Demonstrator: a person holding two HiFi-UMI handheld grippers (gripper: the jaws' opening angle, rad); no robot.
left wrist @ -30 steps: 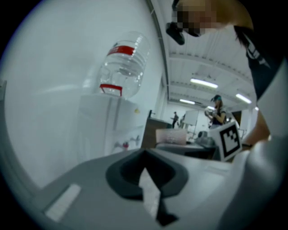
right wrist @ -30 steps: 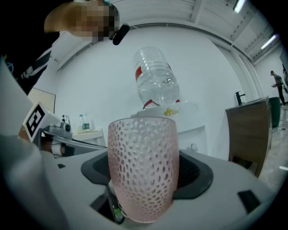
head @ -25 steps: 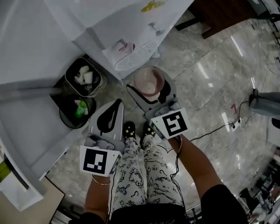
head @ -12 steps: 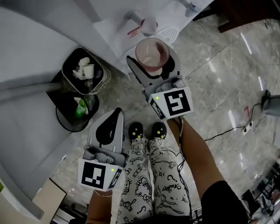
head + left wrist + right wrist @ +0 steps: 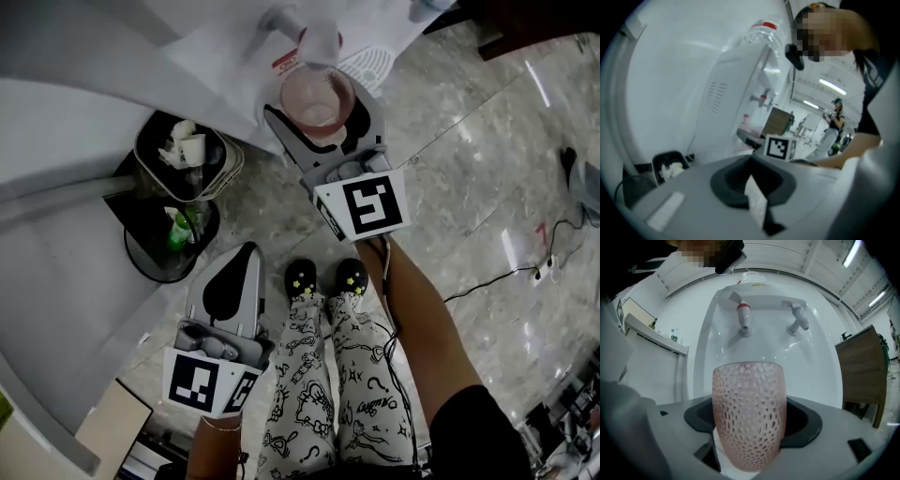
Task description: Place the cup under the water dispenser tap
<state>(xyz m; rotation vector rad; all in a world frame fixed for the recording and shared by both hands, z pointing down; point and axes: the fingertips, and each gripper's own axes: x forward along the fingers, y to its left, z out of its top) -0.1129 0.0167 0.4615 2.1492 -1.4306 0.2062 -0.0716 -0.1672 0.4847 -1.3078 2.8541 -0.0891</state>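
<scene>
Right gripper (image 5: 323, 122) is clamped on the pink dimpled cup (image 5: 749, 413). The jaws pinch its lower sides so it stays upright with the mouth open for filling. Cup is in the air in front of the white water dispenser (image 5: 759, 352), not set down yet. In the right gripper view the red-collared tap (image 5: 744, 317) is at 12 o'clock above the rim, apart from it, and the grey tap (image 5: 798, 320) is at 1 o'clock. Drip tray (image 5: 370, 66) shows just past the cup in the head view. Left gripper (image 5: 246, 253) has its jaws together with nothing in them, parked low at 7 o'clock, likely to keep clear. Trash bin (image 5: 183, 155) is at 9 o'clock. Judgement: approach nearly done, next is lining up under the red tap and lowering.
</scene>
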